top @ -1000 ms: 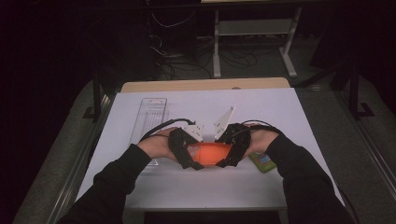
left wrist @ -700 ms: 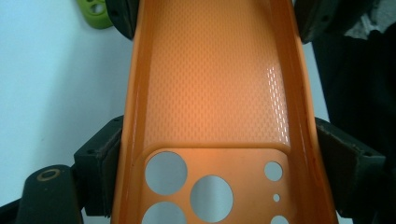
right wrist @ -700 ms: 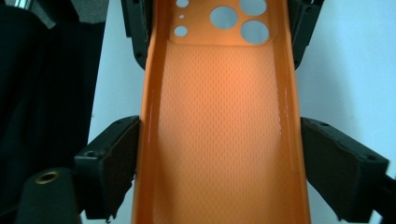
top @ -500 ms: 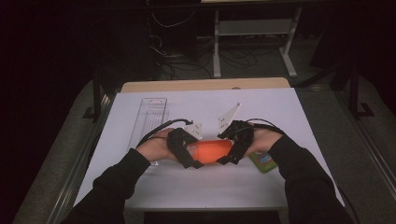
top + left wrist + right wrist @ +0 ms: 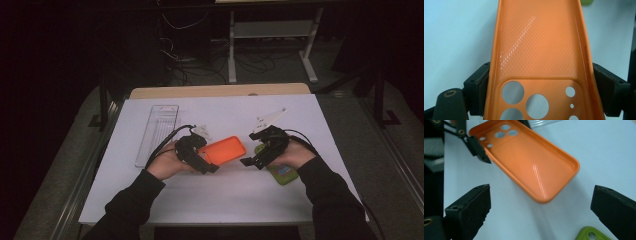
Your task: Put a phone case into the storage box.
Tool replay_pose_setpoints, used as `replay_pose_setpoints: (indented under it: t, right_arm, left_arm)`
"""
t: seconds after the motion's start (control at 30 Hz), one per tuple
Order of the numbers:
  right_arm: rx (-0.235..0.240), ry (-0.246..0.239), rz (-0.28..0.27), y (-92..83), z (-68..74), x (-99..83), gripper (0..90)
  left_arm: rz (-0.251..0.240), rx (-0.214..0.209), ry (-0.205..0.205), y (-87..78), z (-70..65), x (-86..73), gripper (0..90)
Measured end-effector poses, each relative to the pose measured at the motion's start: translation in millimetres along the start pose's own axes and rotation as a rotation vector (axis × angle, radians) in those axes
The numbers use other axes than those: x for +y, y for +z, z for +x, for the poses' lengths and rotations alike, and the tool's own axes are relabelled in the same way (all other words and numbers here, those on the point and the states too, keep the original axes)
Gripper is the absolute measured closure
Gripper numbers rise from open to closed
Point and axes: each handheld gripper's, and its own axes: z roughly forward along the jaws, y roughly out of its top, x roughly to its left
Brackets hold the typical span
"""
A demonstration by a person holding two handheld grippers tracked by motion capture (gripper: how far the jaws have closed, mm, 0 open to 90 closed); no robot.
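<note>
While the left tongs grip it: the orange phone case point(image 5: 226, 149) hangs near the middle of the white worktop point(image 5: 300, 195), its open side up.
Clear tray: a long see-through tray point(image 5: 157, 132) lies toward the worktop's left edge, well apart from the case; its contents cannot be made out in the high view.
Left tongs: the left tongs point(image 5: 199, 161) are clamped across the camera-hole end of the case, one pad on each long side wall; in the left gripper view point(image 5: 537, 100) the case's near end is cut off by the bottom edge and its far end by the top edge.
Orange phone case, far end: free, untouched, a little blurred in the right gripper view point(image 5: 534, 167).
Right tongs: the right tongs point(image 5: 254, 161) stand wide with nothing between the pads, having just been opening, and sit just beside the case's free end, apart from it point(image 5: 539, 212).
Green case: a green phone case point(image 5: 281, 172) lies toward the worktop's right edge, half hidden under the right hand; only a corner shows in the right gripper view point(image 5: 592, 233).
</note>
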Motion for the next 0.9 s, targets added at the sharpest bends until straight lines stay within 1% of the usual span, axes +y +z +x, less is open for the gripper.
replay_pose_setpoints:
  t: [0.03, 0.07, 0.1, 0.13, 0.17, 0.2, 0.23, 0.27, 0.3, 0.33, 0.37, 0.4, 0.43, 0.47, 0.5, 0.53, 0.57, 0.6, 0.63, 0.67, 0.7, 0.73, 0.77, 0.8, 0.83, 0.87, 0.9]
  right_arm:
    - [0.000, 0.034, -0.010, -1.7, 0.6, -3.2, 2.3]
    - [-0.011, 0.080, -0.027, -3.0, 1.7, -10.5, 2.3]
    - [-0.011, 0.080, -0.027, -3.0, 1.7, -10.5, 2.3]
    - [-0.023, 0.091, -0.024, -3.1, 1.8, -14.4, 2.2]
    - [-0.034, 0.104, -0.026, -3.2, 2.1, -18.2, 2.2]
    - [-0.045, 0.120, -0.030, -3.3, 2.5, -21.8, 1.9]
    - [-0.061, 0.129, -0.037, -3.5, 2.7, -25.2, 1.7]
    - [-0.068, 0.138, -0.046, -3.4, 3.4, -28.4, 1.8]
    - [-0.076, 0.157, -0.054, -3.8, 5.0, -31.3, 1.8]
    - [-0.097, 0.177, -0.075, -4.1, 7.8, -35.1, 1.8]
    - [-0.097, 0.177, -0.075, -4.1, 7.8, -35.1, 1.8]
    - [-0.108, 0.187, -0.094, -4.3, 9.7, -37.1, 1.8]
    - [-0.118, 0.210, -0.112, -4.5, 11.3, -39.2, 1.9]
    - [-0.140, 0.227, -0.145, -3.2, 14.6, -44.2, 1.9]
    - [-0.140, 0.227, -0.145, -3.2, 14.6, -44.2, 1.9]
    - [-0.152, 0.245, -0.155, -2.3, 16.8, -46.9, 2.0]
    - [-0.165, 0.250, -0.161, -0.9, 18.5, -49.5, 2.1]
    - [-0.201, 0.265, -0.171, 1.5, 22.7, -53.5, 2.8]
    - [-0.201, 0.265, -0.171, 1.5, 22.7, -53.5, 2.8]
    - [-0.217, 0.281, -0.187, 2.7, 24.7, -55.6, 4.2]
    - [-0.243, 0.283, -0.229, 6.6, 26.3, -60.2, 5.8]
    - [-0.243, 0.283, -0.229, 6.6, 26.3, -60.2, 5.8]
    - [-0.244, 0.293, -0.238, 9.0, 26.9, -61.1, 5.8]
    - [-0.247, 0.300, -0.240, 10.9, 27.2, -61.4, 5.7]
    - [-0.255, 0.296, -0.238, 12.3, 26.9, -61.7, 5.4]
    - [-0.252, 0.295, -0.232, 13.0, 27.1, -62.2, 5.4]
    - [-0.268, 0.284, -0.219, 14.1, 27.5, -63.2, 5.8]
  left_arm:
    - [0.005, 0.011, 0.004, -1.1, 1.9, -0.2, 15.7]
    - [-0.004, 0.024, -0.042, -1.7, 2.3, -1.9, 15.7]
    - [-0.004, 0.024, -0.042, -1.7, 2.3, -1.9, 15.7]
    - [-0.009, 0.028, -0.067, -1.7, 2.5, -2.5, 15.7]
    - [-0.015, 0.034, -0.081, -1.5, 2.7, -3.3, 15.7]
    - [-0.018, 0.040, -0.086, -0.9, 2.6, -3.9, 15.7]
    - [-0.011, 0.045, -0.091, -1.1, 2.4, -4.8, 15.7]
    - [0.018, 0.059, -0.071, -2.6, 4.0, -5.7, 15.7]
    - [0.018, 0.060, -0.084, -2.3, 3.5, -6.3, 15.7]
    - [0.016, 0.070, -0.082, -1.3, 4.0, -7.3, 15.7]
    - [0.020, 0.075, -0.078, -0.7, 4.3, -8.0, 15.7]
    - [0.016, 0.077, -0.089, 0.7, 3.4, -9.1, 15.7]
    - [0.024, 0.082, -0.080, 1.5, 3.9, -9.8, 15.7]
    - [0.022, 0.082, -0.092, 3.2, 2.9, -10.8, 15.7]
    - [0.009, 0.081, -0.104, 5.4, 2.2, -11.6, 15.7]
    - [0.027, 0.084, -0.084, 5.3, 3.6, -12.3, 15.7]
    - [0.027, 0.084, -0.086, 6.5, 3.4, -12.8, 15.7]
    - [0.027, 0.093, -0.092, 7.9, 2.3, -13.0, 15.6]
    - [0.027, 0.093, -0.092, 7.9, 2.3, -13.0, 15.6]
    - [0.014, 0.089, -0.108, 9.4, 0.8, -12.8, 15.6]
    - [0.034, 0.091, -0.085, 8.4, 2.0, -12.1, 15.6]
    - [0.031, 0.090, -0.081, 9.0, 2.2, -11.6, 15.6]
    - [0.028, 0.082, -0.087, 8.5, 1.6, -10.9, 15.6]
    - [0.027, 0.078, -0.081, 7.4, 1.8, -9.9, 15.6]
    - [0.027, 0.080, -0.078, 6.9, 1.6, -9.5, 15.6]
    - [0.025, 0.085, -0.077, 6.8, 1.0, -9.3, 15.6]
    - [0.033, 0.081, -0.072, 6.0, 1.0, -8.9, 15.6]
